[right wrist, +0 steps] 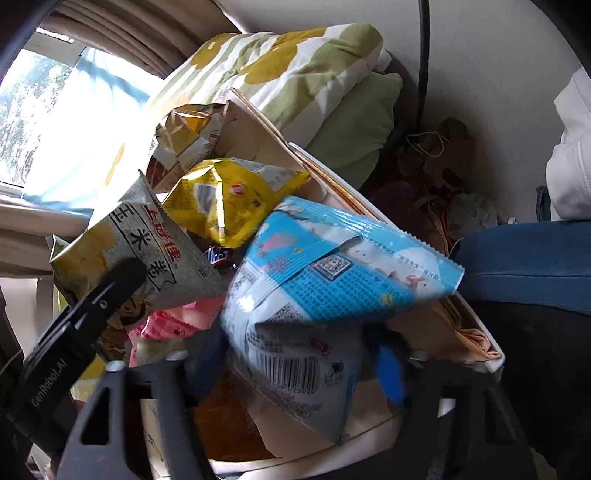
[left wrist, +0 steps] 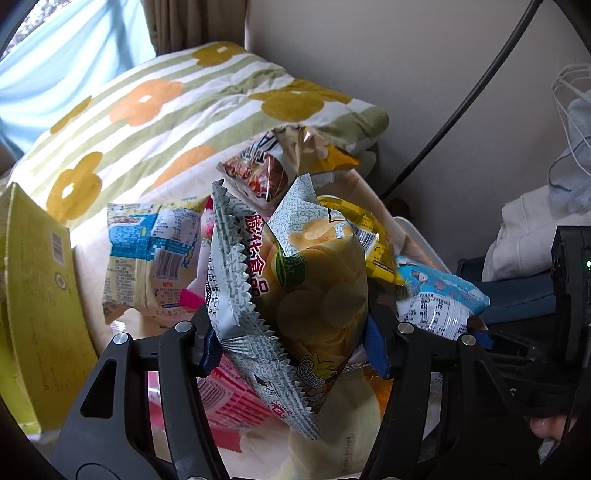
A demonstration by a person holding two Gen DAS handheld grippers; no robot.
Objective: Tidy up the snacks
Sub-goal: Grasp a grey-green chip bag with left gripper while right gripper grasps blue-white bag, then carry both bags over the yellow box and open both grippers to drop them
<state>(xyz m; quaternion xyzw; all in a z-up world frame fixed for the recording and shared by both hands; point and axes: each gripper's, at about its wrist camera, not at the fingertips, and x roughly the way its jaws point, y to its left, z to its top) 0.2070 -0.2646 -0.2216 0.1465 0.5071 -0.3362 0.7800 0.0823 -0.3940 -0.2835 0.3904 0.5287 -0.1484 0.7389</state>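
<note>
The left gripper (left wrist: 291, 332) is clamped on a grey chip bag (left wrist: 295, 295) at the lower centre of the left view, its blue pads pressed against both sides of the bag. The right gripper (right wrist: 295, 365) grips a blue bag (right wrist: 332, 280) in the centre of the right view, pads pressing the white barcode end.

In the right view the grey chip bag (right wrist: 147, 254) sits at centre left with the left gripper's black finger (right wrist: 110, 288) lying over it. Just above the blue bag lies a yellow bag (right wrist: 229, 199), and above that a crumpled gold bag (right wrist: 188, 136). Pink packets (right wrist: 173, 321) show low between the two held bags.

These snacks lie heaped in a white tray (right wrist: 476, 325) whose rim runs diagonally down to the right. In the left view a pale bag (left wrist: 147, 258) lies left of centre and a red-printed bag (left wrist: 255, 173) just above the grey one. A yellow-green box (left wrist: 40, 302) stands at the left edge.

Behind, a flowered quilt (left wrist: 166, 122) fills the upper left, with a curtain (left wrist: 192, 22) and bright window (right wrist: 33, 110) beyond. A pale wall (left wrist: 406, 74) fills the upper right, crossed by a black cable (left wrist: 461, 103). A denim leg (right wrist: 524, 258) lies at right.
</note>
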